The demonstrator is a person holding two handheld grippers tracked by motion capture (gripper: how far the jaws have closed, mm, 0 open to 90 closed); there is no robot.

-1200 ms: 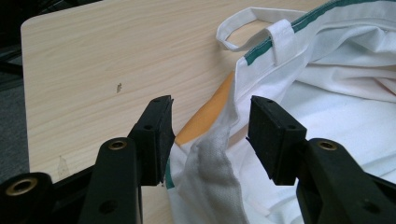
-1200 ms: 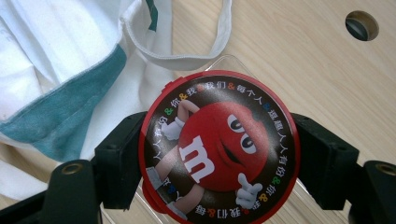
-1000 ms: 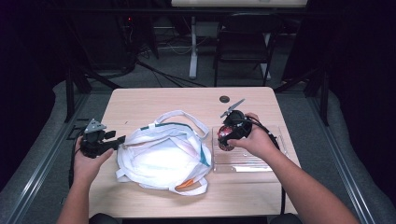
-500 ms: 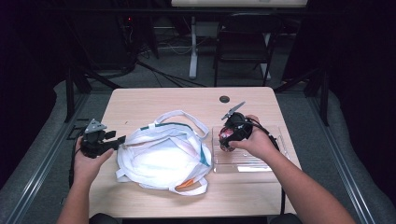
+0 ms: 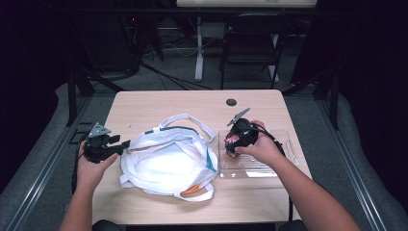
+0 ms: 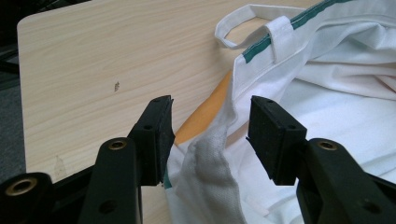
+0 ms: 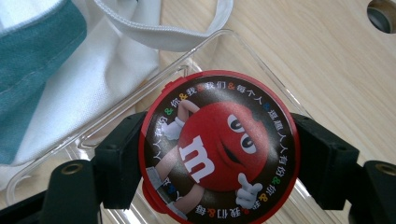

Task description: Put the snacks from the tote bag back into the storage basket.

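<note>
The round red M&M's tin (image 7: 218,145), clamped between the jaws of the right hand-held gripper (image 5: 235,139), is now held slightly lower over the clear plastic tray (image 5: 269,168) than a second ago, apparently for bagging, while the left hand-held gripper (image 6: 210,135) stands open astride the white tote bag's (image 5: 168,163) rim on the bench (image 5: 159,103).
</note>
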